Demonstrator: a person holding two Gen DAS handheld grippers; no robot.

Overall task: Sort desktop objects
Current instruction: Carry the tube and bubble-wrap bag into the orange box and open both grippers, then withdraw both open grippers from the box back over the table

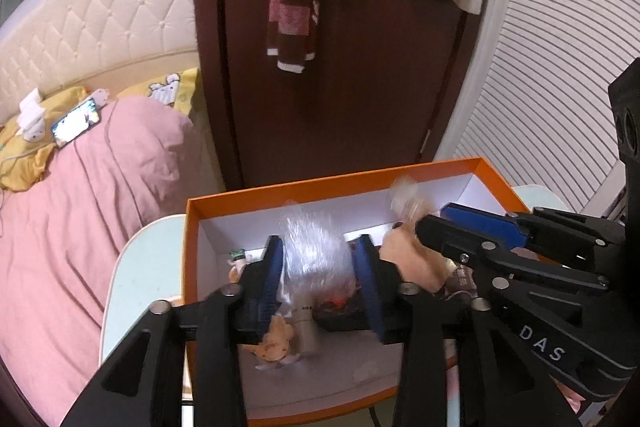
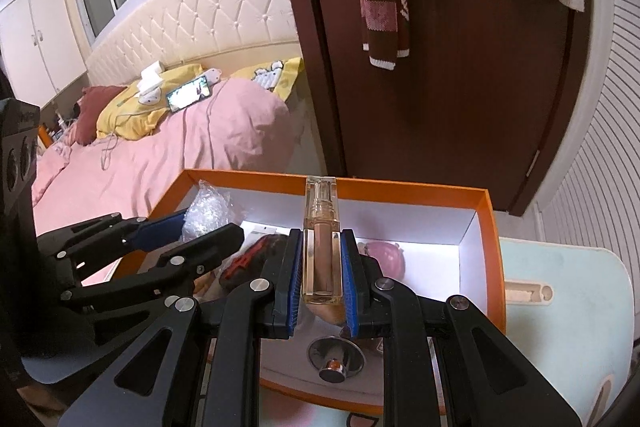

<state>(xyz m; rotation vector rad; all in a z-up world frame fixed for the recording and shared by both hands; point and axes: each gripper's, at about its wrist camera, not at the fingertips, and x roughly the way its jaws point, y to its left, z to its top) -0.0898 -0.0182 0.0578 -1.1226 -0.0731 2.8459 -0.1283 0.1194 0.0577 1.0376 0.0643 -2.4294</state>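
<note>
- 2 handheld grippers work over an orange box (image 2: 490, 227) on a pale blue table (image 2: 568, 291), with a bed and a dark door behind.
- The step in hand looks like dropping sorted items into the box: each load should be lowered clear of the orange rim and let go low over a bare patch of the white floor, so nothing bounces out or lands on what already lies there.
- The right gripper (image 2: 322, 267) is clamped on a clear lip-gloss tube (image 2: 322, 239), pads pressing both long sides, cap end pointing toward the far wall of the box.
- The tube should be tipped flatter before release; dropped upright, it would likely topple.
- The left gripper (image 1: 318, 267) stands part open around a crinkled clear plastic bundle (image 1: 312, 247); the blur hides whether the pads press it.
- Small figurines (image 1: 276, 343), a red-and-black item (image 2: 248, 259) and a pink round piece (image 2: 384, 255) already lie inside.
</note>
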